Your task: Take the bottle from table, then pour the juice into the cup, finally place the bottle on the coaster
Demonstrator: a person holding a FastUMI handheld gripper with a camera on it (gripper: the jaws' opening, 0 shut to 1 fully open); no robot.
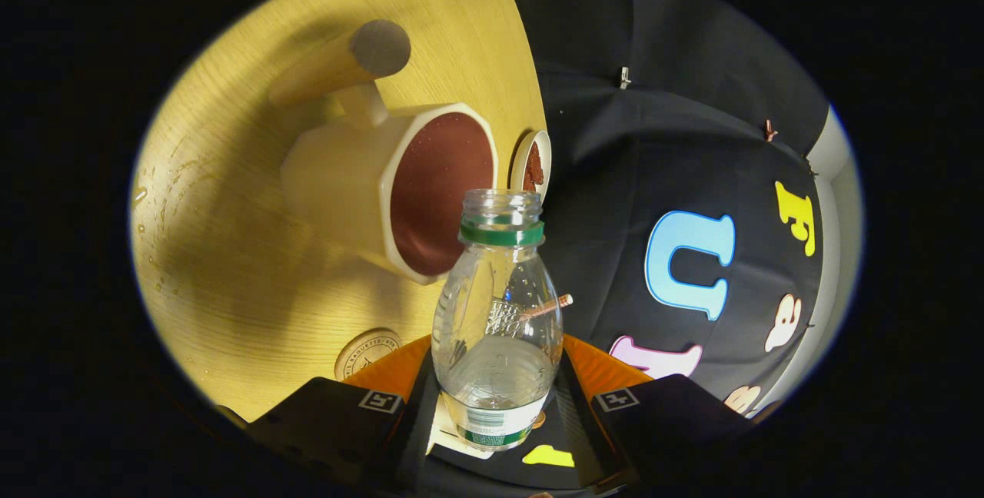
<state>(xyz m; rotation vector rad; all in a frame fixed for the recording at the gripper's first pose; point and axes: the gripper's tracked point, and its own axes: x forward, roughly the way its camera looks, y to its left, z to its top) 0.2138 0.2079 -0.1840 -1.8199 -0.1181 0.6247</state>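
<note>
Clear plastic bottle (pixel 498 329) is pinched between the two fingers of the gripper (pixel 496 406), both pressing on its lower body near the label. It is uncapped, a green ring is seen at the neck, and the open mouth is aimed at the cup (pixel 384 198). The view is tilted. The cream cup with a brown inside and a thick handle is seen just beyond the bottle mouth, on the wooden table (pixel 231 267). A round coaster (pixel 367 352) lies on the table beside the left finger. A small dish (pixel 532 166) sits just past the cup. Droplets are seen on the table.
</note>
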